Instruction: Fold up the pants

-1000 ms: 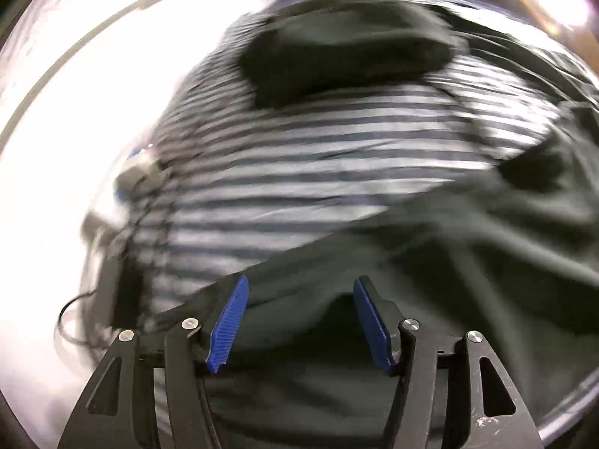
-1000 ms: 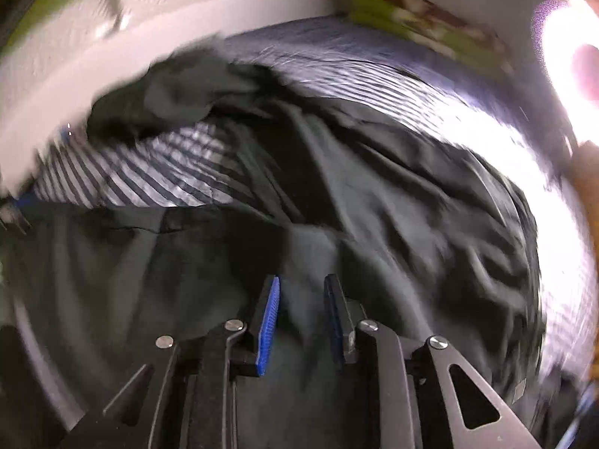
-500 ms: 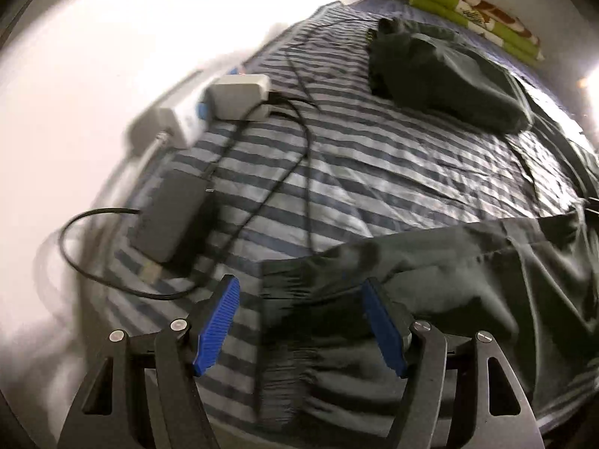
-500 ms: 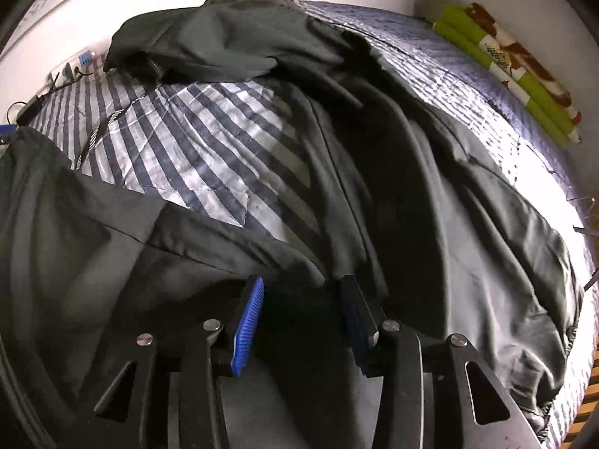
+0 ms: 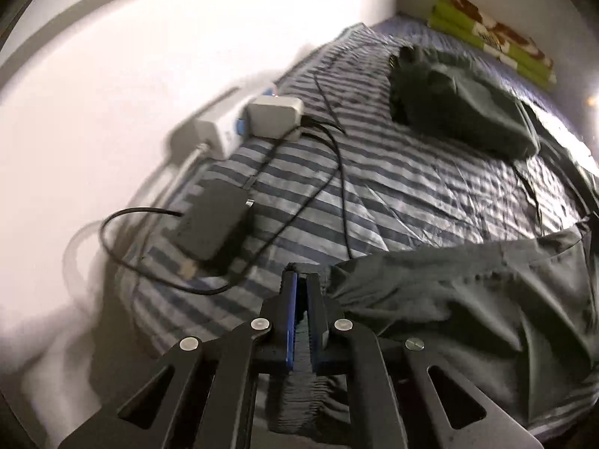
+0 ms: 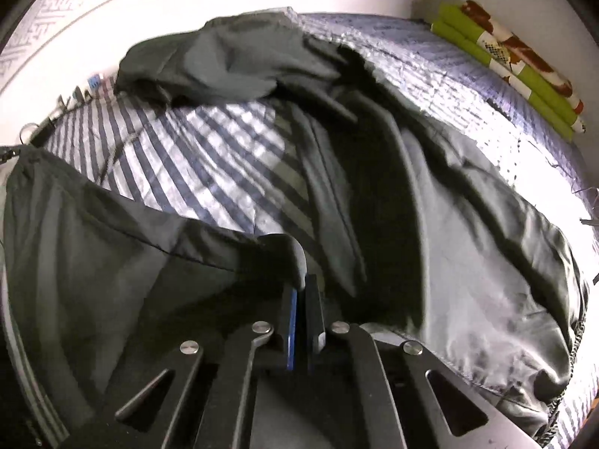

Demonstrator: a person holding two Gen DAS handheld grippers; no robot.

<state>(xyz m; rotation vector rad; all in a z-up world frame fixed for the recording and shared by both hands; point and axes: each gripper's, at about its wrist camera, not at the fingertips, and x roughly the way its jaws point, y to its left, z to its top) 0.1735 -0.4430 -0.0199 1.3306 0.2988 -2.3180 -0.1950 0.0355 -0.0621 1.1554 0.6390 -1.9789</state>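
Home bedroom: striped bedsheet (image 5: 393, 183), power strip (image 5: 209, 134) by wall.

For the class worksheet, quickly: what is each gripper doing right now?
Left gripper: closed on the pants at their gathered waistband.
Right gripper: closed on a fold of the pants.

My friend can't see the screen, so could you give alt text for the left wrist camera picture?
The left gripper, jaws shut, pinches the elastic waistband of dark pants lying on a blue-and-white striped bedsheet. Beyond, by the white wall, sit a white power strip, a black adapter with cables, and another dark folded garment.
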